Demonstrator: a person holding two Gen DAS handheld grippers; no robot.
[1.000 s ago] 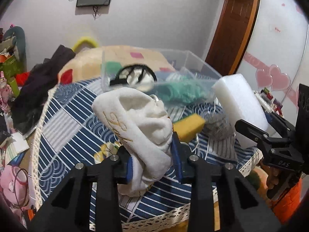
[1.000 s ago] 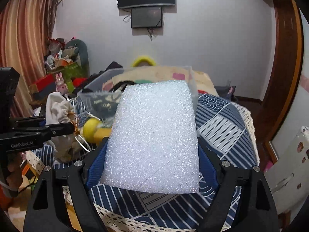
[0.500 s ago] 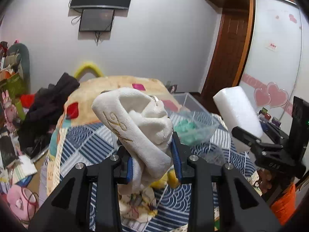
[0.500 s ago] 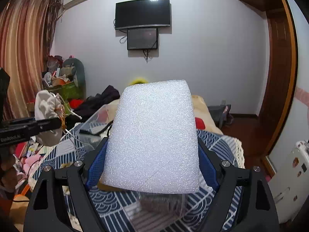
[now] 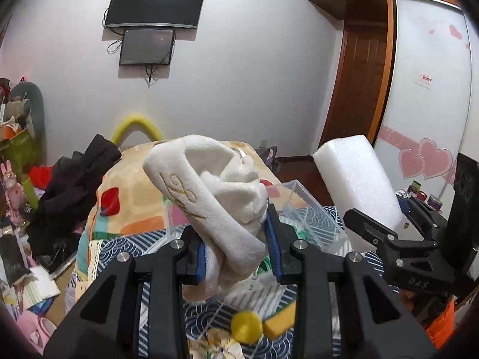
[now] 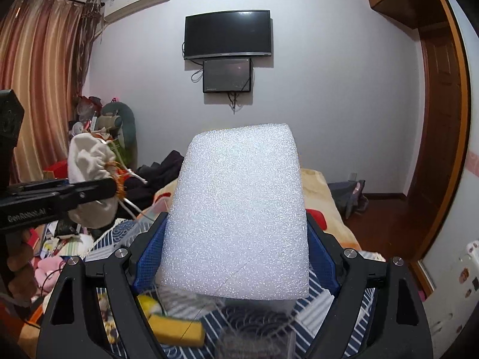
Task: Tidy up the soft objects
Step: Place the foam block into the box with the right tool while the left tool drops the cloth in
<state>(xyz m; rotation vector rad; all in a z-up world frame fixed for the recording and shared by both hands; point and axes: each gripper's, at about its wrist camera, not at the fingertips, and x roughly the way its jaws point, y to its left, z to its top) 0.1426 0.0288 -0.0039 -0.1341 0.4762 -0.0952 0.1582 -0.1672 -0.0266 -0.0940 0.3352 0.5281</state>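
Clamped between the blue-padded fingers of my left gripper is a bunched white towel with gold embroidery, filling the centre of the left wrist frame and raised above the striped blue cloth on the bed. Behind it, centre right, sits a clear plastic bin with something green inside. A yellow pompom and a yellow sponge lie on the cloth at the bottom of that frame. My right gripper squeezes a white foam block on both sides, held up in the middle of its frame; the sponge shows at lower left beneath it.
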